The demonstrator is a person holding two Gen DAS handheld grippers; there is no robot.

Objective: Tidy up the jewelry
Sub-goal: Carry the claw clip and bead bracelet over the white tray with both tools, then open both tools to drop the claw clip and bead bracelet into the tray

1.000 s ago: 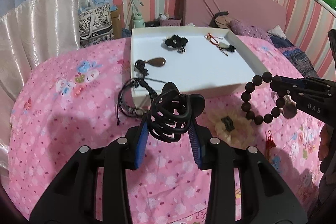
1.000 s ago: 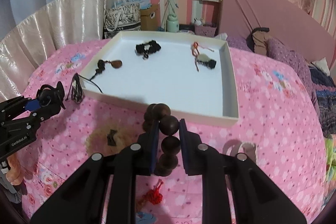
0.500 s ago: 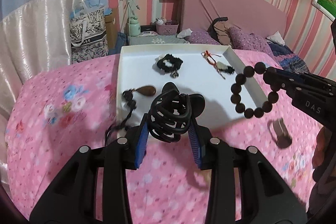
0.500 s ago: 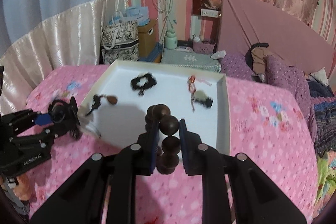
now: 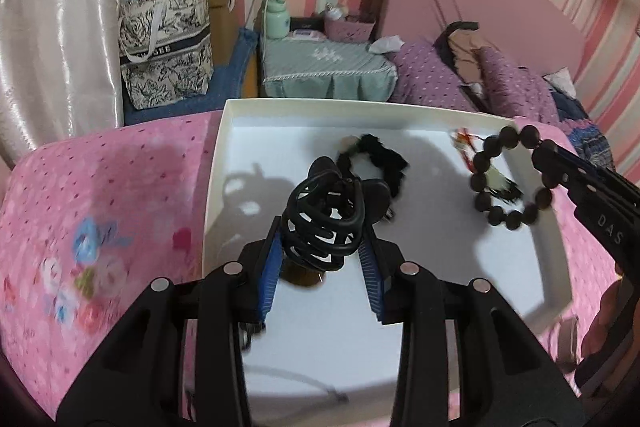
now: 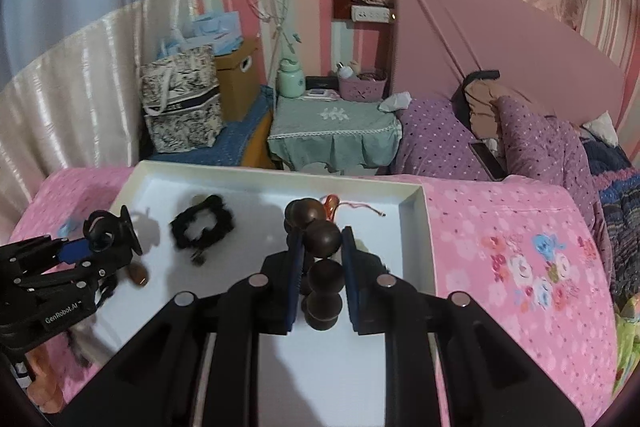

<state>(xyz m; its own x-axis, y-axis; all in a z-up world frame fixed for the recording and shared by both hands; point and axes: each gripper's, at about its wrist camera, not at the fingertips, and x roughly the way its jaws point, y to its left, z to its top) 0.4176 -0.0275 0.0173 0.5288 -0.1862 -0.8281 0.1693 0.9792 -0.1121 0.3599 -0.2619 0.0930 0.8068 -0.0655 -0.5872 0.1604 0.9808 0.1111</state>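
While over tray [image 5: 554, 267] | left tongs [image 5: 322, 259] clamp claw clip [image 5: 324, 223] (black)

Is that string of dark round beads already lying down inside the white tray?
No: the wooden bead bracelet hangs in the air over the white tray, clamped in the right gripper.

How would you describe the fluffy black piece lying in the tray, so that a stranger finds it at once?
Start from the white tray on the pink bedspread. In its far left part lies the black fuzzy scrunchie, a soft ring. Unlike the dark bead bracelet and the black claw clip, which the grippers hold, it rests loose on the tray floor.
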